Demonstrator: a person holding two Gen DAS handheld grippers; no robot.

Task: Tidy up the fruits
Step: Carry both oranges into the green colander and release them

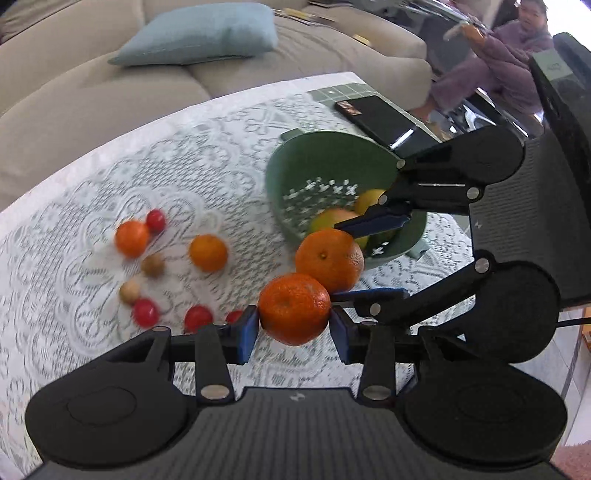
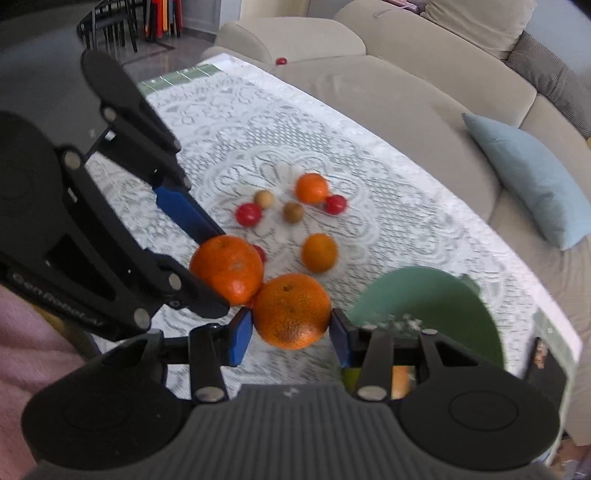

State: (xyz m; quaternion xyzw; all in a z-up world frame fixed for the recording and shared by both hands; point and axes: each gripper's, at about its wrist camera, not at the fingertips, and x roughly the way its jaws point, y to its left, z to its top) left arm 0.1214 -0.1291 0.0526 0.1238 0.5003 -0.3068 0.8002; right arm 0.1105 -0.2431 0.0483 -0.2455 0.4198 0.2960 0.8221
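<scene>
My left gripper (image 1: pixel 293 332) is shut on an orange mandarin (image 1: pixel 293 308), held above the lace tablecloth (image 1: pixel 207 155). Just beyond it, my right gripper (image 1: pixel 341 260) is shut on a second mandarin (image 1: pixel 328 258), and the two fruits nearly touch. In the right wrist view the right gripper (image 2: pixel 291 332) clamps its mandarin (image 2: pixel 291 312), with the left gripper (image 2: pixel 218 269) and its mandarin (image 2: pixel 227 269) at the left. A green colander (image 1: pixel 295 162) behind holds yellow-green fruit (image 1: pixel 332 218). Two loose mandarins (image 1: pixel 208 253), red tomatoes (image 1: pixel 146 312) and small brown fruits (image 1: pixel 152 265) lie on the cloth.
A black phone (image 1: pixel 376 118) lies past the colander near the table's far corner. A beige sofa (image 1: pixel 92 92) with a blue cushion (image 1: pixel 199 33) runs along the table's far side. A person in purple (image 1: pixel 495 74) sits at the back right. One red fruit (image 2: pixel 281 61) rests on the sofa.
</scene>
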